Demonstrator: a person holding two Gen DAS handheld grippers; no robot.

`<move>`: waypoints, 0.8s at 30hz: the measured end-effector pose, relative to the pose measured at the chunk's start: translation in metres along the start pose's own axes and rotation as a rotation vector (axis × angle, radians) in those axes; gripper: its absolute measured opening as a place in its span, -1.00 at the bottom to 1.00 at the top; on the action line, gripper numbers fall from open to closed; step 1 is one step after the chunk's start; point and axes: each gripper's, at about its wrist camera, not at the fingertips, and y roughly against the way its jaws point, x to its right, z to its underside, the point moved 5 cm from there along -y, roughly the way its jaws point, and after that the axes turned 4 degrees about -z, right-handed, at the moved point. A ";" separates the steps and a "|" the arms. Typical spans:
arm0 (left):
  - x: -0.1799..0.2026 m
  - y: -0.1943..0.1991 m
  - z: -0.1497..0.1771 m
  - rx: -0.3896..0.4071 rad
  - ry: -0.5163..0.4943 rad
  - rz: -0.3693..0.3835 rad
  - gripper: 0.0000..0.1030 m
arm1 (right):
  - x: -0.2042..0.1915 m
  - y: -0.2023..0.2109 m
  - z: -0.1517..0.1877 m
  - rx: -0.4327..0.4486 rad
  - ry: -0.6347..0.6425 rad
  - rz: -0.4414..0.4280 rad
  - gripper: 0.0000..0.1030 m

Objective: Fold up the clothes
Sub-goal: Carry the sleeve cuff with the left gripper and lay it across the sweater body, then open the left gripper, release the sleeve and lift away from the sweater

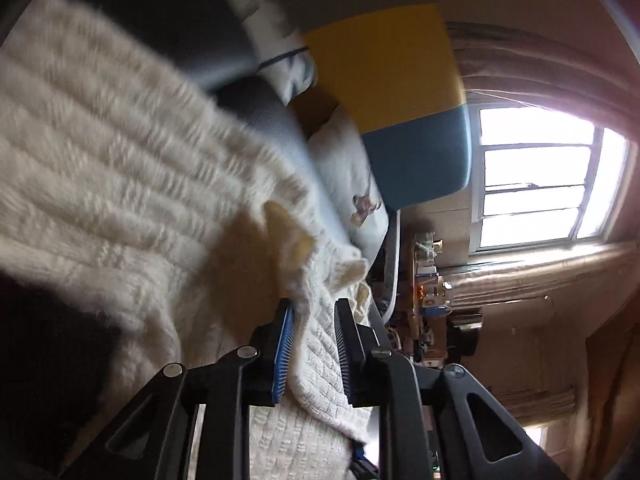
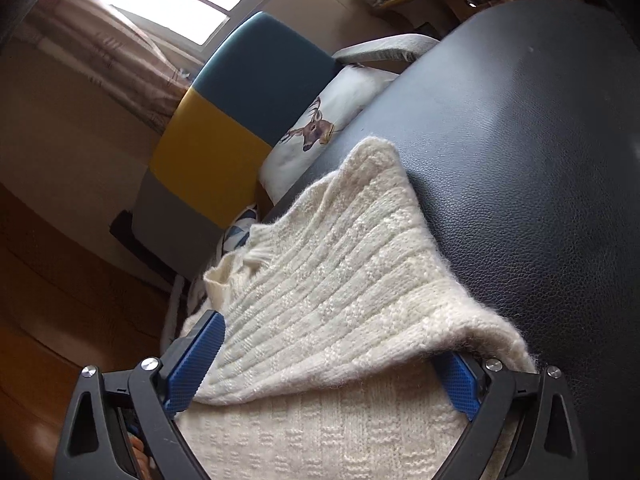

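Note:
A cream knitted sweater (image 2: 328, 280) lies on a dark leather seat (image 2: 540, 160). In the right wrist view a folded flap lies over the lower layer. My right gripper (image 2: 336, 344) is wide open, its blue pads (image 2: 196, 360) on either side of the knit, which lies across the gap. In the left wrist view my left gripper (image 1: 314, 344) is shut on a fold of the sweater (image 1: 316, 352), which runs between its blue pads (image 1: 284, 348). The rest of the sweater (image 1: 100, 152) spreads to the left, blurred.
A white deer-print pillow (image 2: 320, 120) and a yellow and teal cushion (image 2: 248, 92) sit behind the seat. A window (image 1: 536, 176) with curtains and a cluttered shelf (image 1: 428, 280) are beyond. A wooden floor (image 2: 60, 280) lies to the left.

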 end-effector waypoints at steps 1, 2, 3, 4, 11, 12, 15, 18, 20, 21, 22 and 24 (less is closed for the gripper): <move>0.004 0.003 0.002 0.012 -0.039 -0.028 -0.65 | 0.002 0.004 -0.002 0.012 -0.035 -0.017 0.82; 0.006 0.005 0.004 0.015 -0.071 -0.053 -0.70 | 0.005 0.009 -0.005 0.030 -0.073 -0.042 0.78; 0.004 0.002 0.005 0.001 -0.088 -0.078 -0.72 | 0.008 0.013 -0.007 0.048 -0.109 -0.064 0.72; 0.000 -0.002 0.008 -0.017 -0.099 -0.112 -0.73 | 0.012 0.014 -0.007 0.051 -0.132 -0.069 0.69; -0.029 -0.016 0.018 -0.082 -0.140 -0.264 -0.98 | 0.027 0.021 -0.006 0.076 -0.197 -0.063 0.45; -0.028 -0.016 0.019 -0.084 -0.148 -0.275 -0.98 | 0.028 0.022 -0.007 0.077 -0.191 -0.048 0.24; -0.019 -0.006 0.020 -0.100 -0.163 -0.253 -0.89 | 0.041 0.019 -0.007 0.055 -0.145 0.078 -0.74; -0.014 0.016 0.014 -0.091 -0.140 -0.172 -0.74 | 0.043 0.028 -0.006 0.024 -0.144 0.073 -0.71; -0.015 0.032 -0.004 -0.051 -0.126 -0.146 -0.68 | 0.030 0.036 -0.003 -0.013 -0.053 0.105 -0.58; -0.015 0.037 -0.013 -0.033 -0.131 -0.144 -0.66 | 0.022 0.041 -0.001 -0.035 0.000 0.124 -0.46; -0.014 0.039 -0.022 -0.026 -0.151 -0.151 -0.66 | 0.013 0.044 0.001 -0.048 0.051 0.133 -0.41; -0.010 0.035 -0.034 -0.054 -0.206 -0.168 -0.60 | -0.007 0.048 0.004 -0.067 0.151 0.139 -0.04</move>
